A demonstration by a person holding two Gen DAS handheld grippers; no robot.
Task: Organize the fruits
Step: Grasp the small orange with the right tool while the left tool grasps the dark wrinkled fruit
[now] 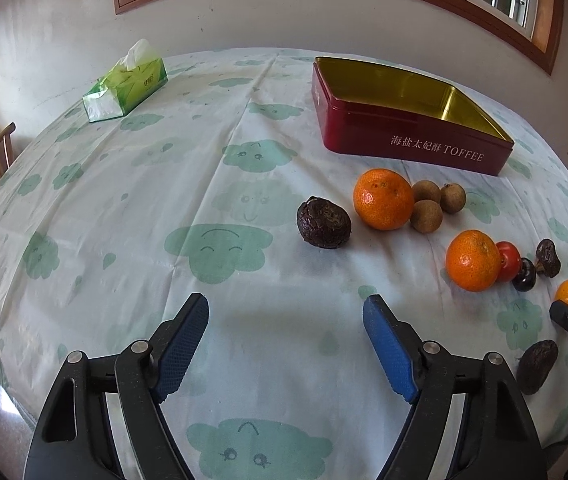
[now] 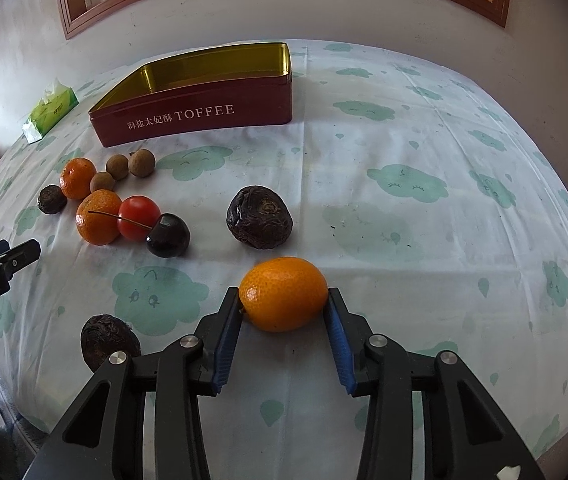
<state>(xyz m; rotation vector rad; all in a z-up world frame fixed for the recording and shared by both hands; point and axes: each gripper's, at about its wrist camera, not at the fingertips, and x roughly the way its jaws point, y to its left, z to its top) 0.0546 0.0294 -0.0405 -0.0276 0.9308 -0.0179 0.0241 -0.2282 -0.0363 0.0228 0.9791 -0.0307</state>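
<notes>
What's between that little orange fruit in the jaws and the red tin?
The small orange fruit sits in the right gripper. A dark wrinkled fruit lies on the cloth between it and the red tin; lifting clears it.

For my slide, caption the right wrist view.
Right tool clamps a small orange fruit on the cloud-print tablecloth, red tin waiting beyond.

A green tissue pack lies on the cloud-print tablecloth.

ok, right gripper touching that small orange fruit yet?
Touching. In the right wrist view, both fingers of the right gripper press the sides of the small orange fruit, with no gap visible on either side.
</notes>
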